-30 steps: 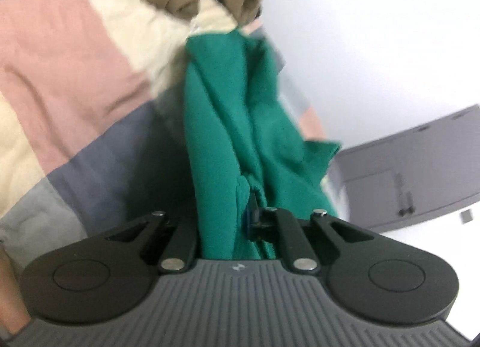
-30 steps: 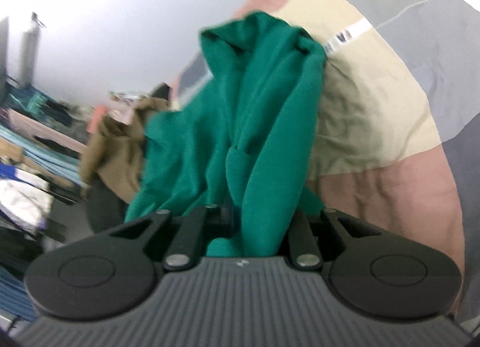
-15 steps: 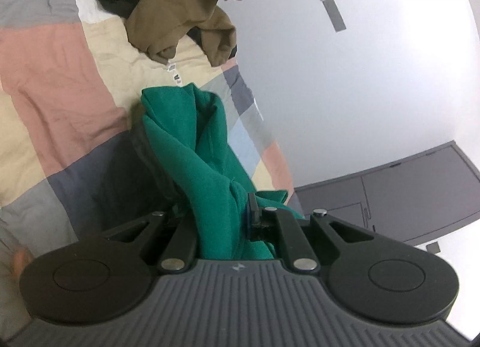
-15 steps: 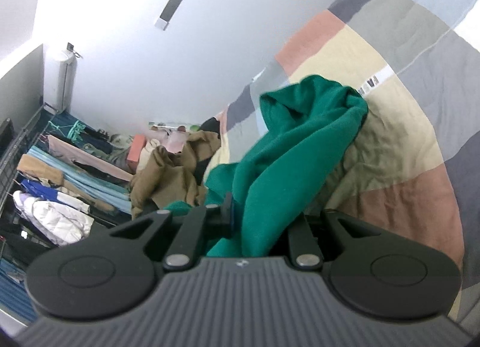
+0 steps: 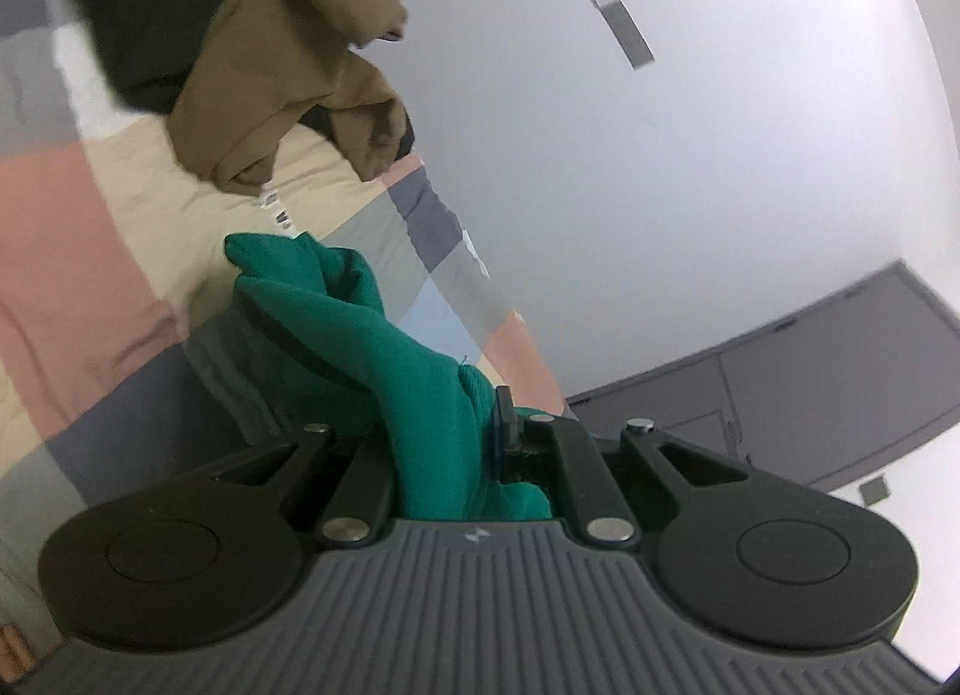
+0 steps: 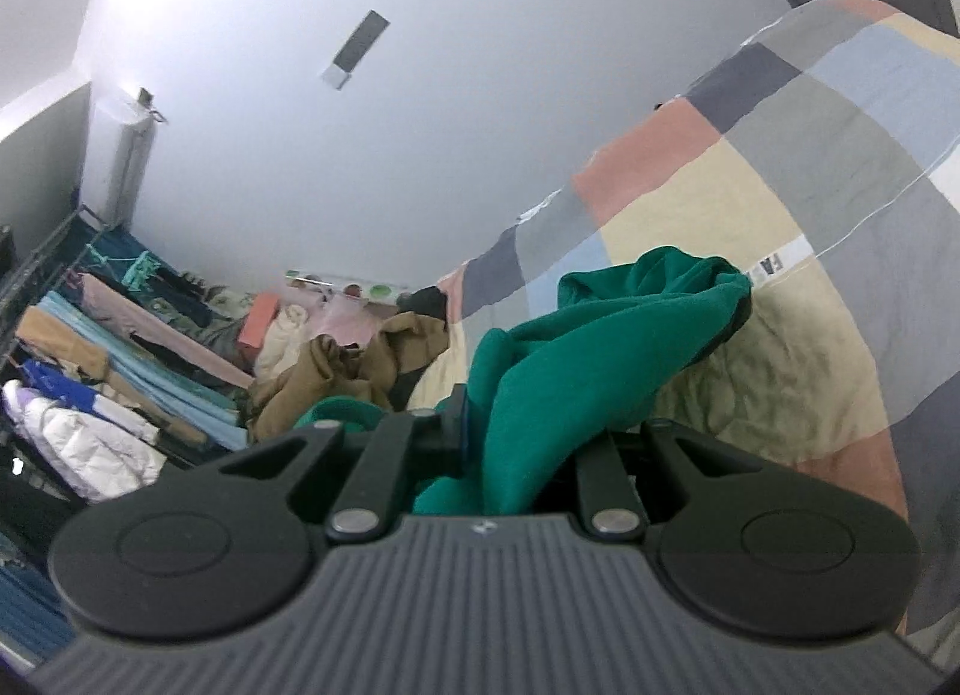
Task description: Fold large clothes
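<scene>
Both tongs have risen since the earlier frames, hauling the green garment (image 5: 384,359) higher, so more wall and less bed shows. Left tongs (image 5: 444,443) pinch a bunched fold of it; right tongs (image 6: 516,437) pinch another. Its far end droops at 12 o'clock toward the patchwork bedspread (image 5: 78,251), seemingly touching it. Brown clothes pile (image 5: 288,65) sits at 11 o'clock. Risk: grips sit on wadded fabric, not clean edges, so the garment could hang twisted or slip free.
</scene>
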A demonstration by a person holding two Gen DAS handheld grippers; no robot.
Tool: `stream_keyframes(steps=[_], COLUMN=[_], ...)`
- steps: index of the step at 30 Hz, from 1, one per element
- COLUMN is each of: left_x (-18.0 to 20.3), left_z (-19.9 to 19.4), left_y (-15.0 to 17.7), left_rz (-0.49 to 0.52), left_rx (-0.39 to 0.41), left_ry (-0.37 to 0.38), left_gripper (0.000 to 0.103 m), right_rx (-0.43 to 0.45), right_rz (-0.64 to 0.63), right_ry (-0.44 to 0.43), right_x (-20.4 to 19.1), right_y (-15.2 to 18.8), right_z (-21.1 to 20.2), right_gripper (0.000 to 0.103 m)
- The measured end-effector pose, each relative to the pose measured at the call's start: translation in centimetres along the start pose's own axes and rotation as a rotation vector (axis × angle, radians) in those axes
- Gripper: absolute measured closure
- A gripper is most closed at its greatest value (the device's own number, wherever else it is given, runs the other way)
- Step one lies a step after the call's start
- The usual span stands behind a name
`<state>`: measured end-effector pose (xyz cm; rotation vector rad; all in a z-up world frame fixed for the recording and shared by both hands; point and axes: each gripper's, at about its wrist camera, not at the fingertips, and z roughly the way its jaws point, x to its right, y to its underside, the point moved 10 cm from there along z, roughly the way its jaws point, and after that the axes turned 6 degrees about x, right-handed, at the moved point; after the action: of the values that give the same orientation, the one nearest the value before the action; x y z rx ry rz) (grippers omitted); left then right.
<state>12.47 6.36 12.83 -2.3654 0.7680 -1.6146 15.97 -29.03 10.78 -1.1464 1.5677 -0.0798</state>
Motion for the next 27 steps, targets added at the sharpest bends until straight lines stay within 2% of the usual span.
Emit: stream_keyframes(steps=[6,11,14,20,24,27], left_x=[0.5,-1.3,-2.7,-4.6,-4.5,-5.1], left_z=[3.3,7.0,9.8,16.2,21.8,27.0], left_y=[-1.5,-2.4,-3.1,-5.3,-6.8,-7.5], left_rz=[0.052,0.09,0.067,0.058,0.156,0.226], left_rx=[-0.058,-0.102,-0.123,-0.117,-0.121,-0.158], left_ry=[-0.02,-0.038,-0.029,-0.004,-0.015,-0.029], left_gripper=[0.093,0.092,0.092,0.092,0.091,0.091], right_rx=[-0.033,-0.074,-0.104,-0.127,-0.133,-0.157], right_rz=[0.0,0.01,-0.004,0.029,0.033,0.042], right_ry=[0.06,0.099,0.112,0.161,0.188,0.221], right_x=[0.3,0.7,1.4,4.4,6.3,8.6], right_y=[-0.8,-1.3,-1.3,-3.1,-4.5,-4.8], right_z=[1.7,4.3,6.6,13.0,18.3,22.6], right_gripper=[0.086,0.085,0.085,0.085,0.085,0.084])
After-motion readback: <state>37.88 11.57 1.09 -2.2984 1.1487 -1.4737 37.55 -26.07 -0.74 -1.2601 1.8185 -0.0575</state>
